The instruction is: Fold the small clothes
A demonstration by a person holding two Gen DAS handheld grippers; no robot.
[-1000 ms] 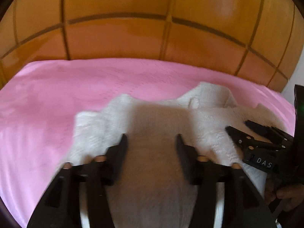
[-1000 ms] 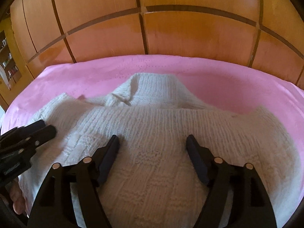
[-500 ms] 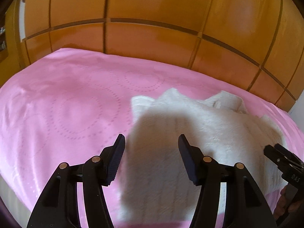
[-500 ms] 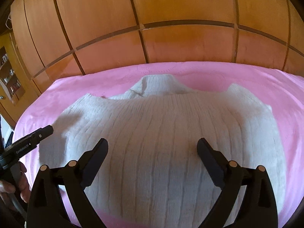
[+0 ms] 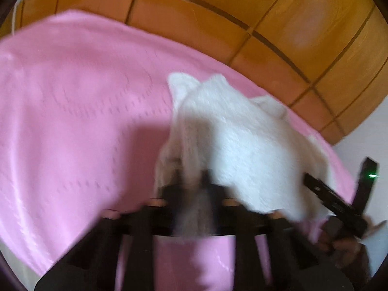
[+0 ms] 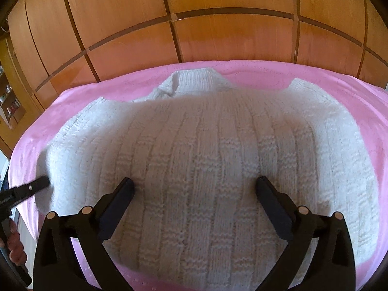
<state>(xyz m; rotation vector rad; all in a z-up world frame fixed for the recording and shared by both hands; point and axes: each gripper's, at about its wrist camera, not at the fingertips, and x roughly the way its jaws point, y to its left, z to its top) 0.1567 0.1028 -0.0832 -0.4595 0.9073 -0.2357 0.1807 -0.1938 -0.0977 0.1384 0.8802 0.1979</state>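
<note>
Left gripper (image 5: pixel 191 181): clenched on lifted edge of white knit sweater (image 6: pixel 206 165). Right gripper (image 6: pixel 194 194): jaws spread above sweater. Pink bedspread (image 5: pixel 72 121) underneath.

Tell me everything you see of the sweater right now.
The sweater is white, chunky ribbed knit with a turtleneck collar at the far end. It lies spread on the pink bedspread. The left gripper is shut on its lifted left edge, though that view is blurred. The right gripper hangs open over the middle; contact cannot be judged.
</note>
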